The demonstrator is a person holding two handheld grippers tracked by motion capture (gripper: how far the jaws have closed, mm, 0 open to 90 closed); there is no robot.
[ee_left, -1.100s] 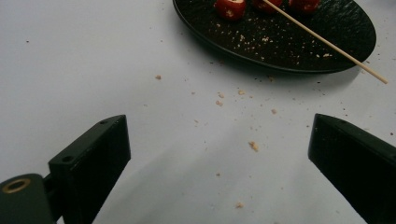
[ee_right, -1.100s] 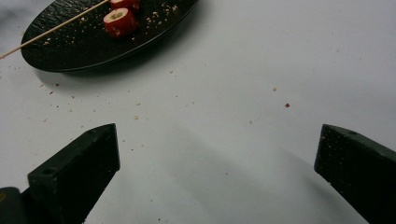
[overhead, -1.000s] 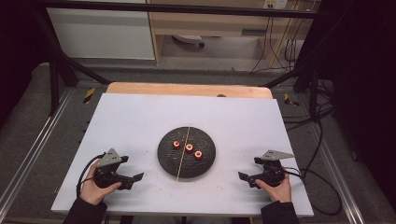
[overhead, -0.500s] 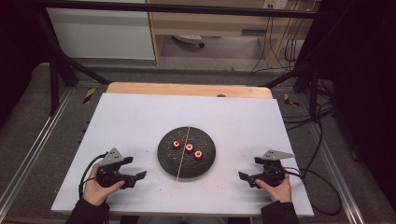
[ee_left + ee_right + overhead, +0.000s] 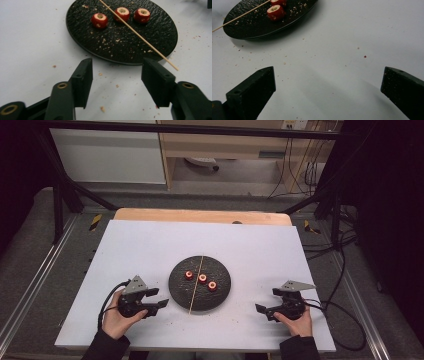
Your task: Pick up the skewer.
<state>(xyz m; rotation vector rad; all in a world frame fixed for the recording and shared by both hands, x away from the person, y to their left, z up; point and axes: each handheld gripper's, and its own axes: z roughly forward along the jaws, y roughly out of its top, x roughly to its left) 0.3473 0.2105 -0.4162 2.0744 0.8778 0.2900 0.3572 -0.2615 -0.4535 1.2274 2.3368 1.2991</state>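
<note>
A round black plate (image 5: 220, 296) lies at the middle of the white table. On it sit three red hollowed fruit pieces (image 5: 202, 279) in a row, with a thin wooden skewer (image 5: 196, 285) laid across the plate. My left gripper (image 5: 159, 298) is open just left of the plate's near edge, nothing between its jaws. In the left gripper view the plate (image 5: 120, 50), the skewer (image 5: 140, 36) and the fruit pieces (image 5: 99, 20) lie just beyond my open left gripper (image 5: 120, 82). My right gripper (image 5: 267, 301) rests open near the front right. Its own view has the right gripper (image 5: 329, 95) wide open over bare table, the plate (image 5: 262, 25) at upper left.
Crumbs are scattered on the white tabletop (image 5: 150, 250) around the plate. A wooden strip (image 5: 200, 215) borders the table's far edge. Cables (image 5: 345, 320) trail off the right side. Black frame bars and a shelf stand behind the table.
My left gripper has moved right, closer to the plate's near left edge. The right gripper has stayed put.
</note>
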